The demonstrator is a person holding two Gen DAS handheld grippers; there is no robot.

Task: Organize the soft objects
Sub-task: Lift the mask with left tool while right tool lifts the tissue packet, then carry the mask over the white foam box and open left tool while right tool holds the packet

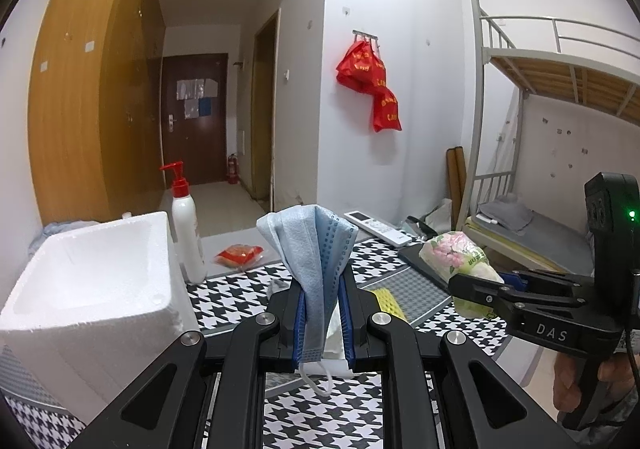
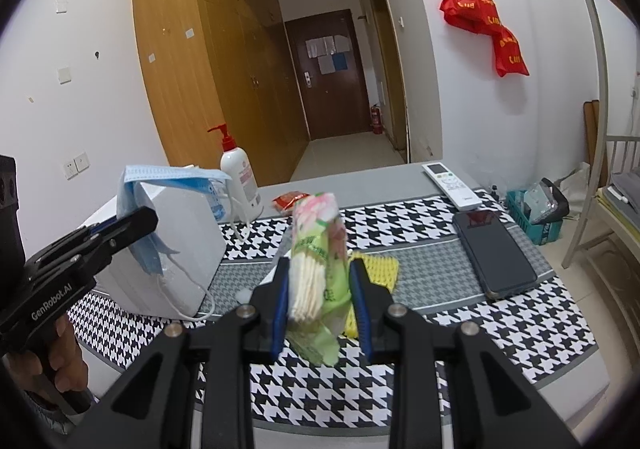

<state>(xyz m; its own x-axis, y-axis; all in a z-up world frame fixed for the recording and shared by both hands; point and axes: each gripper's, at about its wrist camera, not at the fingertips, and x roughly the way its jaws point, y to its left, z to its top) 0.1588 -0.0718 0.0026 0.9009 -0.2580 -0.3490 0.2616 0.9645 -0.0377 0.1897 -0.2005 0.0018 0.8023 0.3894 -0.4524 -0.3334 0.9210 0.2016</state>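
Note:
My left gripper [image 1: 322, 281] is shut on a blue face mask [image 1: 310, 245], held upright above the table to the right of the white foam box [image 1: 86, 269]; the mask's ear loops hang below. From the right wrist view the mask [image 2: 138, 205] hangs in front of the foam box [image 2: 180, 249]. My right gripper [image 2: 318, 269] is shut on a green and pink tissue pack [image 2: 318, 249], held above the houndstooth cloth [image 2: 400, 369]. The pack also shows in the left wrist view [image 1: 456, 255].
A pump bottle [image 1: 186, 225] stands behind the box. A red snack packet [image 1: 238, 255], a white remote [image 2: 450, 185], a dark phone [image 2: 494, 253] and a yellow cloth [image 2: 376, 269] lie on the table. A bunk bed [image 1: 540, 169] stands at right.

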